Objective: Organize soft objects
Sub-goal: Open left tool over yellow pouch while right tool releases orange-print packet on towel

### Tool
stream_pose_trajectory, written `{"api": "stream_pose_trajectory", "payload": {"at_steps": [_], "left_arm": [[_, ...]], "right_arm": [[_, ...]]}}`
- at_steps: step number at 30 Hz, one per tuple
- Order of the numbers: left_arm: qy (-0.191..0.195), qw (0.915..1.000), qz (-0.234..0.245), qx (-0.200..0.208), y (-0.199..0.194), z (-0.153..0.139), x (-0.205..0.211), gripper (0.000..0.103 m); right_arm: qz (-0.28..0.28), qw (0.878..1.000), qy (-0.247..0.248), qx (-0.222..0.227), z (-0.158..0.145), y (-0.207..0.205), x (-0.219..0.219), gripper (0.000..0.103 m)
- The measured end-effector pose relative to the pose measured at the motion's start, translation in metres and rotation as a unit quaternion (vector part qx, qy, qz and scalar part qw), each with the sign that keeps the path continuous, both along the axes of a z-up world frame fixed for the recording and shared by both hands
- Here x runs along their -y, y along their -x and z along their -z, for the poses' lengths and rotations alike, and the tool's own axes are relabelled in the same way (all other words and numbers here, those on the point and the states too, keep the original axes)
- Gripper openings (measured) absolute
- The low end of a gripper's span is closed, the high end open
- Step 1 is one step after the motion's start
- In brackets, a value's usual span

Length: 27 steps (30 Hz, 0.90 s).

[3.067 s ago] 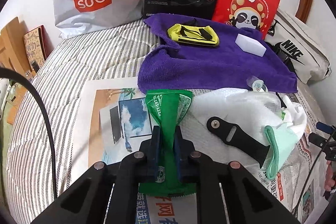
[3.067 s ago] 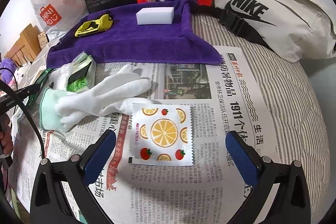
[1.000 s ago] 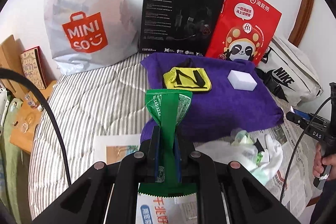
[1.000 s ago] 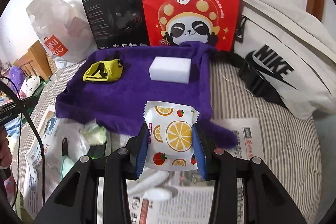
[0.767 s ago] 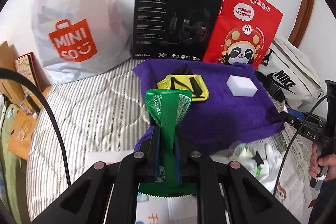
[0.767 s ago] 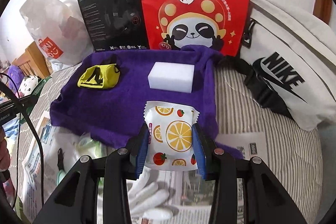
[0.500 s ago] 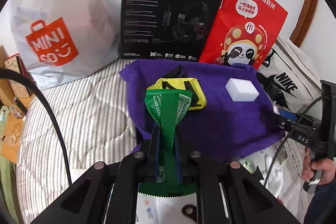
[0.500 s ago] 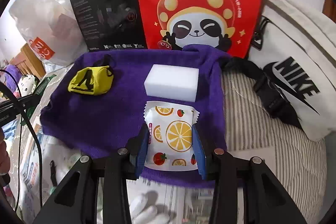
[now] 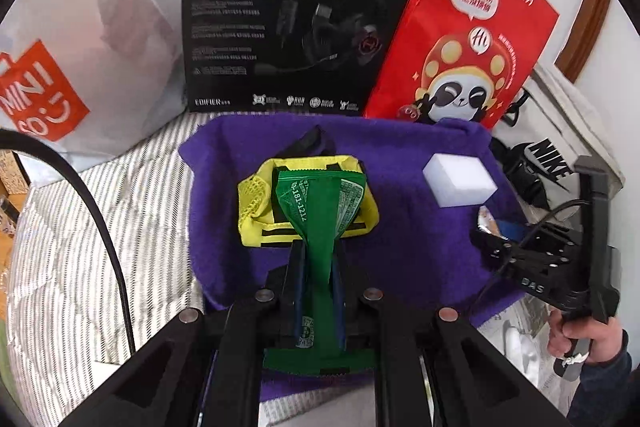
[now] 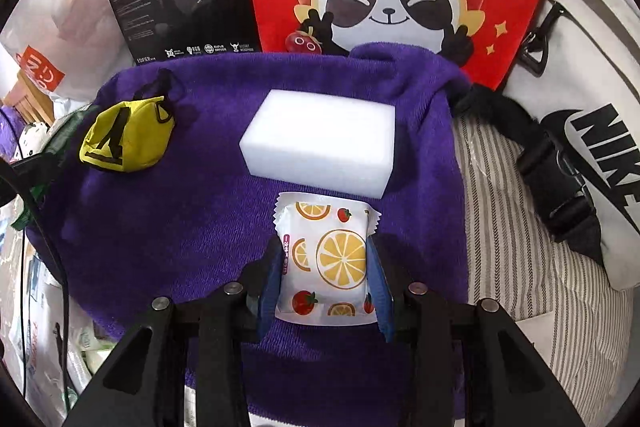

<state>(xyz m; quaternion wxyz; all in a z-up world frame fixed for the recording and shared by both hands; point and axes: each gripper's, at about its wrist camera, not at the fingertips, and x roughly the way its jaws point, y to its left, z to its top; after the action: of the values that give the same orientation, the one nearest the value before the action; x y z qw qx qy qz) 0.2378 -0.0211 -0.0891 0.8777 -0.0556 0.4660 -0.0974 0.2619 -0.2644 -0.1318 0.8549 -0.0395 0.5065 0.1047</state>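
My left gripper [image 9: 318,263] is shut on a green snack packet [image 9: 320,215] and holds it over the purple towel [image 9: 404,227], just in front of the yellow pouch [image 9: 256,195]. My right gripper [image 10: 326,263] is shut on a white fruit-print packet [image 10: 328,255] and holds it over the purple towel [image 10: 168,219], right before the white sponge block [image 10: 320,143]. The sponge also shows in the left wrist view [image 9: 460,179], and the yellow pouch in the right wrist view [image 10: 124,139]. The right gripper appears at the right of the left wrist view [image 9: 496,239].
A black headset box [image 9: 288,15], a red panda bag [image 9: 468,39] and a white Miniso bag [image 9: 72,59] stand behind the towel. A white Nike bag [image 10: 592,147] lies at the right. Newspaper and white gloves [image 10: 52,331] lie at the near left on the striped bed.
Both grippers have moved forward from the newspaper over the purple towel, each carrying its packet. The right gripper, open 3 s ago, has closed on the fruit-print packet.
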Motion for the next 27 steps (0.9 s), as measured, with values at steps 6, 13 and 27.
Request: {"api": "stream_pose_trajectory", "payload": {"at_steps": [6, 13, 27], "left_arm": [[-0.006, 0.9997, -0.008, -0.024, -0.005, 0.022, -0.001, 0.012], [-0.030, 0.9991, -0.010, -0.029, -0.003, 0.034, -0.001, 0.014], [-0.038, 0.9986, 0.000, -0.038, -0.004, 0.034, 0.004, 0.043]], "right_arm": [[-0.003, 1.000, 0.001, -0.004, -0.002, -0.001, 0.000, 0.041], [-0.008, 1.000, 0.002, 0.000, -0.001, 0.003, -0.001, 0.044], [-0.024, 1.000, -0.018, -0.005, -0.001, 0.003, -0.001, 0.071]]}}
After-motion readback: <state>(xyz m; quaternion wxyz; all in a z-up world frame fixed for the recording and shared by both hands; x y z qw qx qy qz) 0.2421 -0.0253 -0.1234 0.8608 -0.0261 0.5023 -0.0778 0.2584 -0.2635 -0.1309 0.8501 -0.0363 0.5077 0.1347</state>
